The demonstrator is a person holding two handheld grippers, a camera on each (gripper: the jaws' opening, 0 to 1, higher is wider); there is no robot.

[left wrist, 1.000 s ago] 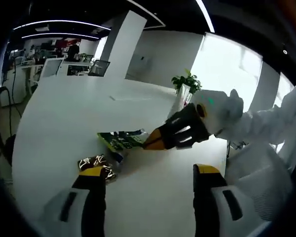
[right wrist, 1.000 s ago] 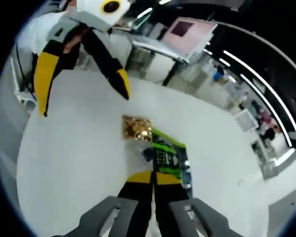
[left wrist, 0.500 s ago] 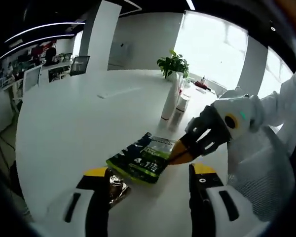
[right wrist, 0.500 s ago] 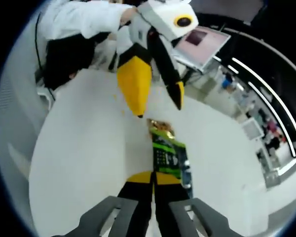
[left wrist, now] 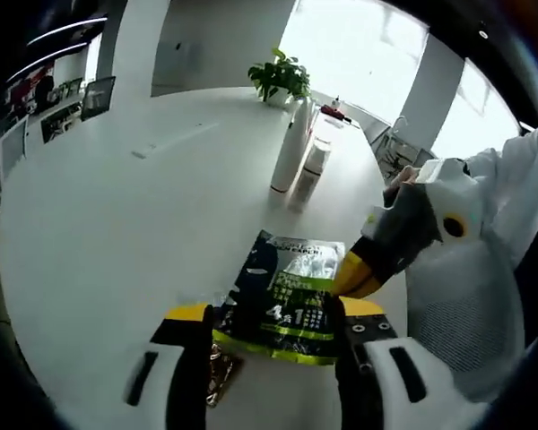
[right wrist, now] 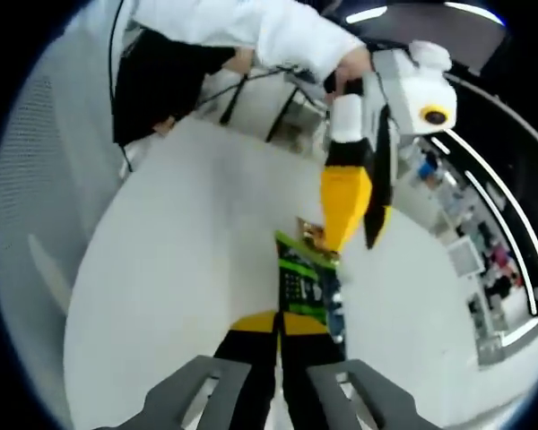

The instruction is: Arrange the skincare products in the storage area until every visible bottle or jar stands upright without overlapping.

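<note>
The green-and-black sachet (left wrist: 287, 300) is held clear of the white surface (left wrist: 117, 206), pinched at one edge by the right gripper (right wrist: 281, 324), whose fingers are fully closed on it. In the left gripper view it hangs between the fingers of the left gripper (left wrist: 273, 324), which are spread wide with nothing gripped. A gold foil packet (left wrist: 220, 374) lies just under the sachet, beside the left-hand finger. A tall white bottle (left wrist: 287, 148) and a shorter bottle (left wrist: 310, 167) are seen upright, well beyond the fingertips, close together near a potted plant (left wrist: 278, 79).

Step judged: sachet handover or repositioning, mid-transfer. Next move is judged to need the left fingers closed on the sachet's free edge before release by the right, then standing placement near the bottles without overlap.
</note>
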